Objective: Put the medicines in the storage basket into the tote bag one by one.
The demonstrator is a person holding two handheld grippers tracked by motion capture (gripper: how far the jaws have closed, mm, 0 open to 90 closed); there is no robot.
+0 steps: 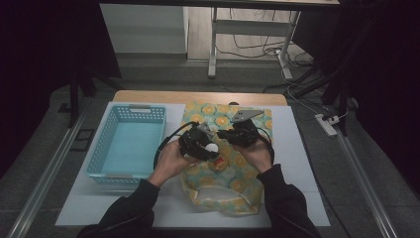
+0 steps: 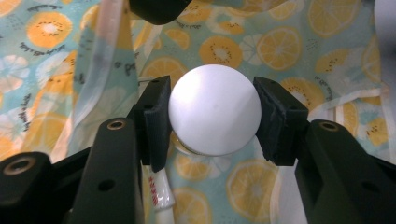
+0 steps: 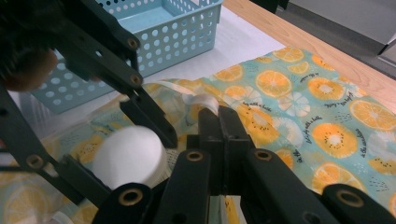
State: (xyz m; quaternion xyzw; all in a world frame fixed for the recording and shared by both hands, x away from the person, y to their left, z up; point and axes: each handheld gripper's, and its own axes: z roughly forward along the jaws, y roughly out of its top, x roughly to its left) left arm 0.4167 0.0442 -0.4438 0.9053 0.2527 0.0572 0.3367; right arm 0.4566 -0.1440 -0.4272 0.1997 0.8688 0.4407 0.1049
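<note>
A white ball (image 2: 214, 109) sits between the pads of my left gripper (image 2: 212, 116), which is shut on it from both sides. In the high view that gripper (image 1: 210, 147) holds the ball (image 1: 212, 148) just above a fruit-print cloth bag (image 1: 247, 168) lying mid-table. My right gripper (image 3: 219, 123) is shut, its jaws pinched on the bag's pale strap (image 3: 203, 101). The strap (image 2: 98, 65) rises taut from the cloth to that gripper (image 1: 224, 134). From the right gripper view, the left gripper's jaws carry the ball (image 3: 128, 156) close beside it. A small tube with red print (image 2: 156, 189) lies on the bag under the ball.
A light blue perforated basket (image 1: 99, 148) stands left of the bag on a white mat (image 1: 307, 163); its wall (image 3: 182, 35) is also in the right gripper view. The wooden table edge (image 1: 198, 95) runs along the back. A small orange item (image 1: 218, 164) rests on the bag.
</note>
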